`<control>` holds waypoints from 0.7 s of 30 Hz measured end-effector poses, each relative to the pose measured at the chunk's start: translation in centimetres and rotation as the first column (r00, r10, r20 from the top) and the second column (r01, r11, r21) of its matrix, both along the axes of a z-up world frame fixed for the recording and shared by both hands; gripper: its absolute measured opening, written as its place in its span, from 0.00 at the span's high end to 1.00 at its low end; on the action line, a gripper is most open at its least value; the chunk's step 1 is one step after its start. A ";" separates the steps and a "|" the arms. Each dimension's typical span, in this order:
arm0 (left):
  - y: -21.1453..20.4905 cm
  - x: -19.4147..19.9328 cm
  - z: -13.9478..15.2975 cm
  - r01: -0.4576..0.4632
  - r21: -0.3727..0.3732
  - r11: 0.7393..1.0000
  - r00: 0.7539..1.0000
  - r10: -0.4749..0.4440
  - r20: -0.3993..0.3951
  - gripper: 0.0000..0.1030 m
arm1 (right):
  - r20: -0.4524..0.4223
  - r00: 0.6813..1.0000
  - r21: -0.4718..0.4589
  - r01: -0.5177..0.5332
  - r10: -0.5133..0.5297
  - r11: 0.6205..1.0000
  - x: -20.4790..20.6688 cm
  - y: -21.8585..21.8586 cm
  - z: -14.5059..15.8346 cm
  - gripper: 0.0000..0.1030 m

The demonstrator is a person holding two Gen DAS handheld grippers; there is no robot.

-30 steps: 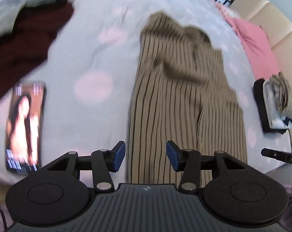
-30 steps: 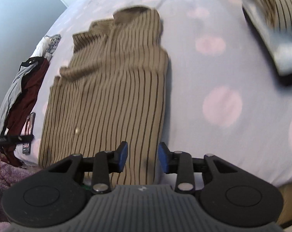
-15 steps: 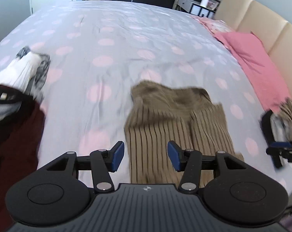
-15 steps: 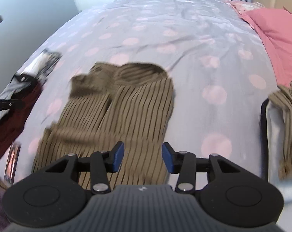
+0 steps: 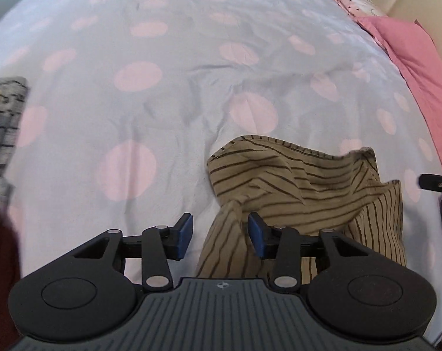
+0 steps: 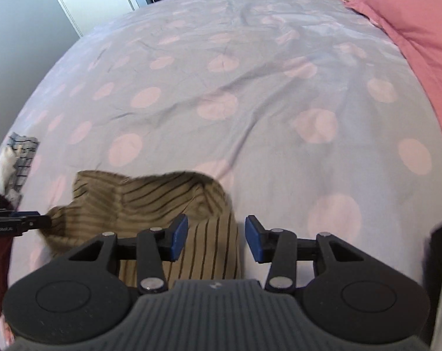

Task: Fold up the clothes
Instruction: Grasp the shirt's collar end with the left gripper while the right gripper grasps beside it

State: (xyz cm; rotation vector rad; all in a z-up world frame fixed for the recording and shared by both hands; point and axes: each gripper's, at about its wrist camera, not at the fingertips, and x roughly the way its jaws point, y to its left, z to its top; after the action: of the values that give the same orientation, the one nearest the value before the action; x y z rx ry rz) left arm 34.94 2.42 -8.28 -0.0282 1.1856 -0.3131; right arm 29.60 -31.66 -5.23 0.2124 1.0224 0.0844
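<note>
One wide pale-lilac bedspread with pink dots (image 6: 250, 93) filling both views. On its near edge, crumpled tan shirt with dark stripes (image 5: 294, 181), rumpled and partly lifted. Pink pillow (image 6: 419, 29) along bedspread's right side. Left gripper (image 5: 220, 235) over shirt's left edge, jaws wide apart, gripping nothing. Right gripper (image 6: 216, 238) over shirt's right edge, likewise spread, empty.

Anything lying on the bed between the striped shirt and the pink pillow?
Nothing: in the right wrist view only bare dotted duvet runs from the striped shirt to the pink pillow.
</note>
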 end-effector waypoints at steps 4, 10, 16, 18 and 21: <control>-0.3 1.7 -1.9 0.039 0.016 0.999 0.998 -0.038 -0.050 0.81 | -0.044 0.999 0.032 0.000 0.001 0.999 2.0 -0.2 -2.5 0.54; -0.7 2.4 -3.3 0.095 0.117 0.989 0.995 -0.096 0.003 0.99 | -0.093 0.995 0.118 -0.012 0.023 0.993 2.1 -0.7 -5.4 0.97; -0.9 2.7 -4.4 0.048 0.115 0.992 0.995 -0.057 0.078 0.99 | -0.056 0.998 0.030 -0.021 0.023 0.999 2.1 0.2 -7.1 0.97; -0.4 2.8 -3.8 0.009 0.073 0.997 0.995 -0.017 0.100 0.99 | -0.045 0.999 0.038 -0.002 0.004 0.999 2.3 0.1 -7.4 0.95; 0.6 2.9 -2.3 -0.037 0.039 0.999 0.990 0.032 0.136 0.94 | -0.005 0.999 0.056 0.045 -0.045 0.997 2.3 -0.6 -6.6 0.91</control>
State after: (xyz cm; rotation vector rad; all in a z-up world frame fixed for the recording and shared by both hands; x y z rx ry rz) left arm 37.86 3.01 -10.59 0.0085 1.0550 -0.2559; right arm 31.92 -32.26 -11.78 0.2872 1.0195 0.0719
